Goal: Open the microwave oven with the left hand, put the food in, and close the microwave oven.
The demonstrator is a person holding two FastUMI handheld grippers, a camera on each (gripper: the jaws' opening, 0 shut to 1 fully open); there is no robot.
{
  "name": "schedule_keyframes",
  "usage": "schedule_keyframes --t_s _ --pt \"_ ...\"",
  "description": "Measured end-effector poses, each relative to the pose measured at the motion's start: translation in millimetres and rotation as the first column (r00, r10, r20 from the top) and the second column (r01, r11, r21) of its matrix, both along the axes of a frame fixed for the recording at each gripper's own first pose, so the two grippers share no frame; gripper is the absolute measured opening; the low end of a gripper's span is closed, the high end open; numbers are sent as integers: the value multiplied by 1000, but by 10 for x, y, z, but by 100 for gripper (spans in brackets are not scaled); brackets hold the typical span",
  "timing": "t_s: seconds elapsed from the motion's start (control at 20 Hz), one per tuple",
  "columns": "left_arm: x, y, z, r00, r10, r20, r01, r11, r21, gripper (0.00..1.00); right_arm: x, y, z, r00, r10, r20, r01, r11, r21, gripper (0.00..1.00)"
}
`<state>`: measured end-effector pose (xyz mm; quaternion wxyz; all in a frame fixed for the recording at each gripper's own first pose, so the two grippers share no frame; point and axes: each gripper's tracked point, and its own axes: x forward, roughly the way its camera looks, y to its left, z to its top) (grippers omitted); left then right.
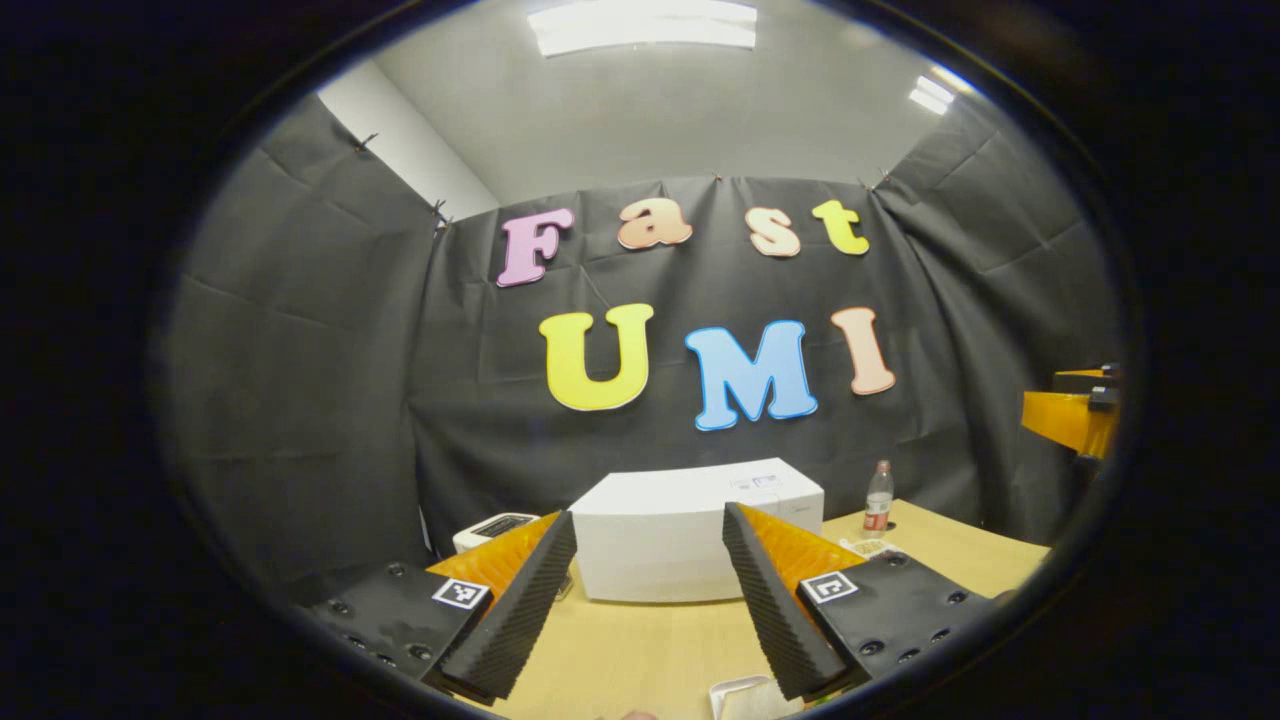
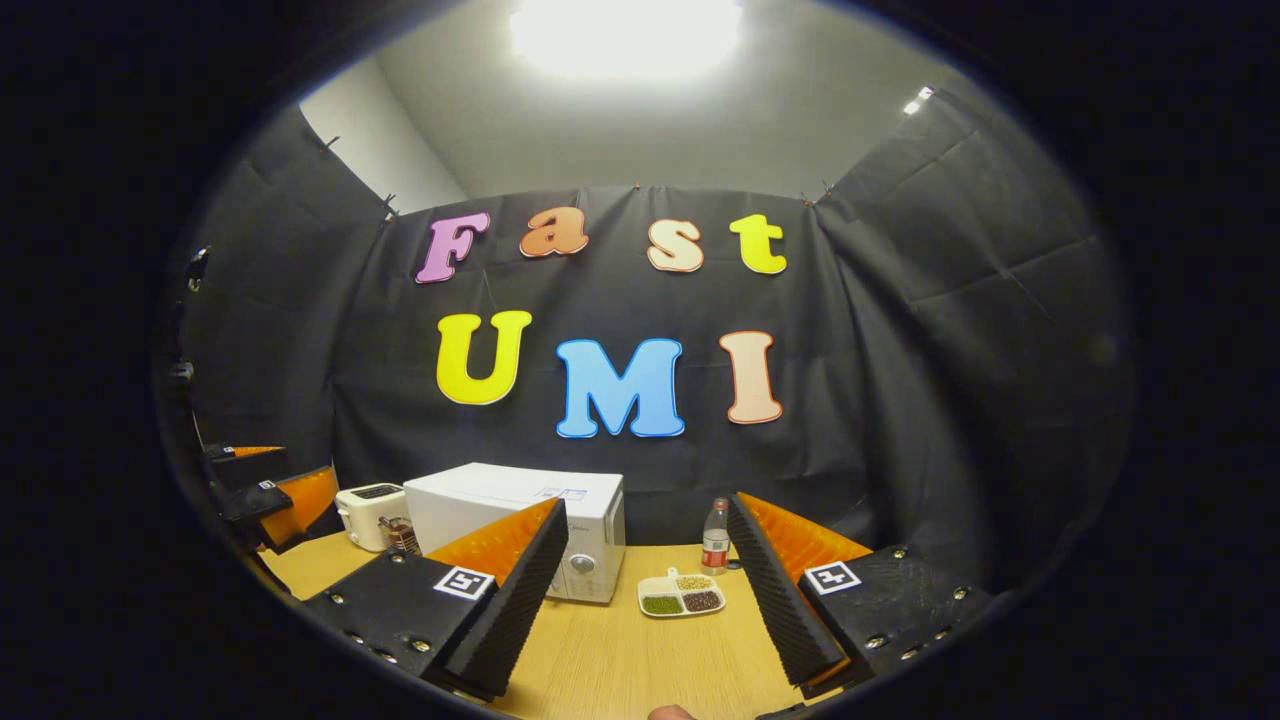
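A white microwave [image 1: 660, 540] stands on the wooden table [image 1: 640, 650], straight ahead of my left gripper [image 1: 648, 512], which is open and holds nothing. In the right gripper view the microwave [image 2: 520, 520] is left of centre with its door closed. To its right lies a small white divided dish of food [image 2: 681, 594] holding green, tan and brown portions. My right gripper [image 2: 645, 503] hovers open and holds nothing, well short of the dish. The left gripper [image 2: 270, 495] appears at that view's left edge, and the right gripper [image 1: 1075, 410] at the left gripper view's right edge.
A white toaster [image 2: 370, 515] sits left of the microwave. A clear bottle with a red label [image 2: 714, 535] stands behind the dish, close to the cloth wall. A small white object [image 1: 745, 697] lies at the table's near edge below my left gripper's fingers.
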<state>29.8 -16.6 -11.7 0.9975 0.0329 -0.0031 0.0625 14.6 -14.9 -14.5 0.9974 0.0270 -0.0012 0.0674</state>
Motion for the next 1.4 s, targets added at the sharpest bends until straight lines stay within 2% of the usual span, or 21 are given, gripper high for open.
schedule_keyframes --t_s 0.1,0.2,0.35,0.6,0.65,0.85,0.9,1.1,1.15,1.25,1.3,1.4 --pt "149 27 -70 1000 -7 -5 7 1000 6 100 33 12 -18 1000 -10 -5 10 1000 12 96" --pt "329 31 -182 999 -26 -19 27 1000 6 97 97 3 -44 999 -35 -17 35 999 12 97" --pt "642 10 -308 997 -67 -31 67 998 2 97 165 4 -39 997 -70 -24 70 998 3 97" --pt "1244 -191 -550 984 -172 -55 171 985 -29 97 290 -79 -42 984 -174 -28 174 985 -9 97" --pt "1356 -239 -585 980 -193 -58 191 981 -34 91 310 -95 -54 980 -194 -33 194 981 -15 97" --pt "1774 -448 -811 960 -267 -83 262 963 -62 91 368 -150 -135 962 -266 -53 264 963 -47 97" --pt "1866 -508 -876 955 -282 -90 276 958 -73 100 369 -163 -149 957 -283 -57 280 958 -52 97" --pt "2178 -778 -1129 931 -345 -118 334 937 -102 100 380 -254 -240 934 -349 -77 343 936 -80 97" --pt "2260 -856 -1184 925 -360 -123 349 932 -101 97 386 -285 -271 927 -365 -84 359 930 -83 97" --pt "2391 -996 -1317 911 -387 -140 377 921 -97 97 379 -322 -322 914 -393 -101 385 919 -88 97" --pt "2452 -1080 -1407 904 -401 -150 390 916 -97 100 378 -350 -335 908 -406 -106 398 913 -95 97" --pt "2574 -1222 -1561 893 -417 -171 407 909 -92 97 364 -404 -380 895 -432 -115 420 900 -113 97"
